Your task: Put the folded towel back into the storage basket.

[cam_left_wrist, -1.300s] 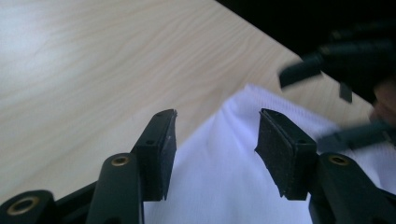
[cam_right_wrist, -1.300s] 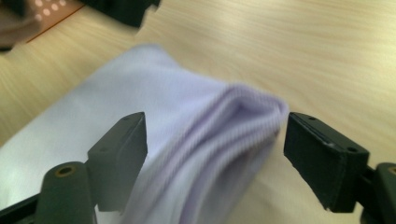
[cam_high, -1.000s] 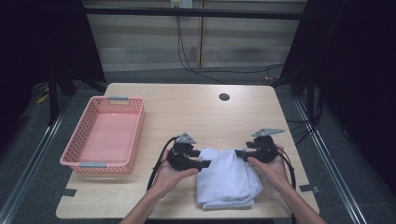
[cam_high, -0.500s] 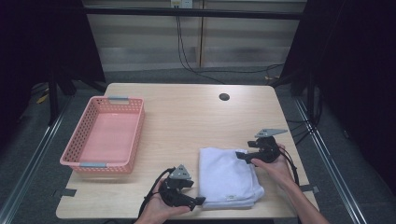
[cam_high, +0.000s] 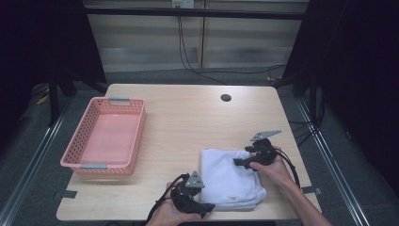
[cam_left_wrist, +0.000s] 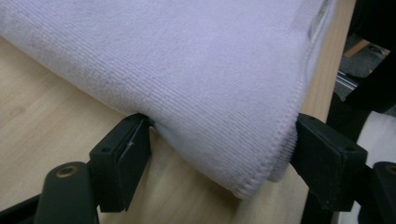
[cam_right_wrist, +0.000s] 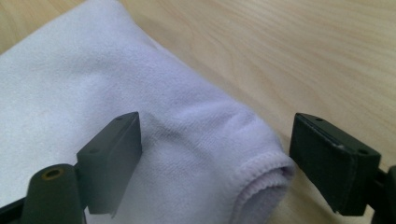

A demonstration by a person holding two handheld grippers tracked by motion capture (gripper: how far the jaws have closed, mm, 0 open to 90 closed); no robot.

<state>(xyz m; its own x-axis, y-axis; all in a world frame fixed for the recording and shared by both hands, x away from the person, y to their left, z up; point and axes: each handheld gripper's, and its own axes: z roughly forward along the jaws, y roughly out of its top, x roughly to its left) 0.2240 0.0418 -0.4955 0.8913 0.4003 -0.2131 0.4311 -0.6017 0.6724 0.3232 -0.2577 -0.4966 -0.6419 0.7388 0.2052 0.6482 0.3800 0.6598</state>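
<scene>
1. White folded towel (cam_high: 229, 178) lies flat on the wooden table (cam_high: 188, 127), near the front right corner, well apart from the pink basket (cam_high: 106, 136) at the left.
2. At the front edge, the person's left hand (cam_high: 171, 214) comes in low and holds the left gripper (cam_high: 207, 207) roughly level, aimed at the towel's near left corner.
3. In the left gripper view, its jaws have just been opening and stand wide; the towel's hemmed corner (cam_left_wrist: 252, 186) sits between them, and the pads seem to touch the cloth at both sides without pinching it, though the contact is hard to judge.
4. From the right, the right hand (cam_high: 277, 170) reaches in and holds the right gripper (cam_high: 237, 162) over the towel's far right part.
5. Seen in the right gripper view, its jaws have also just been opening; they straddle a rolled fold (cam_right_wrist: 261, 182) of the towel, released.
</scene>
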